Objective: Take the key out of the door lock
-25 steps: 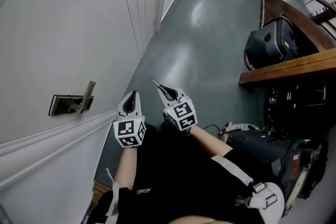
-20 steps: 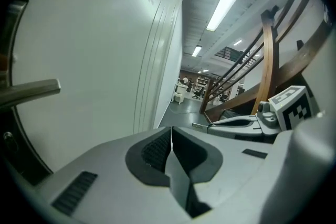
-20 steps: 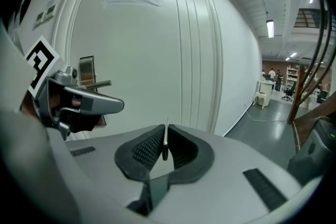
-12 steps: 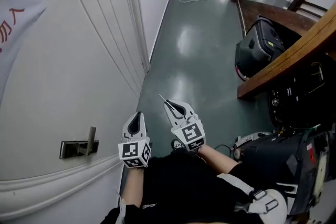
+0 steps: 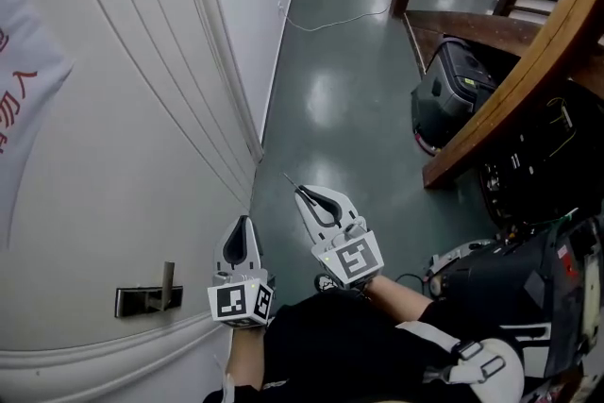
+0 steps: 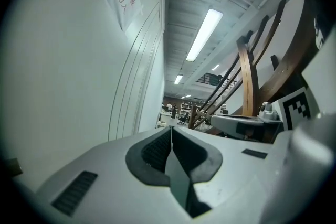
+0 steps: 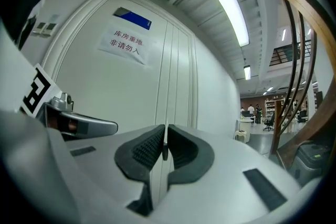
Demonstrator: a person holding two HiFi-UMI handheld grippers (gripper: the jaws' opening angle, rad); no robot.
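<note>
Key (image 5: 291, 181): apparently clear of the door (image 5: 113, 156), pinched in the closed right gripper (image 5: 305, 194); left gripper (image 5: 243, 224) closed, empty.

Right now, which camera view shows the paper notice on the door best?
The right gripper view. There the paper notice appears whole and nearly front-on, with its printed lines visible. The head view catches only a part of it, cut off at the left edge. The left gripper view sees it at a steep slant, near the top of the picture.

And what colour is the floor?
The floor is a shiny dark grey-green. The head view shows it best.
</note>
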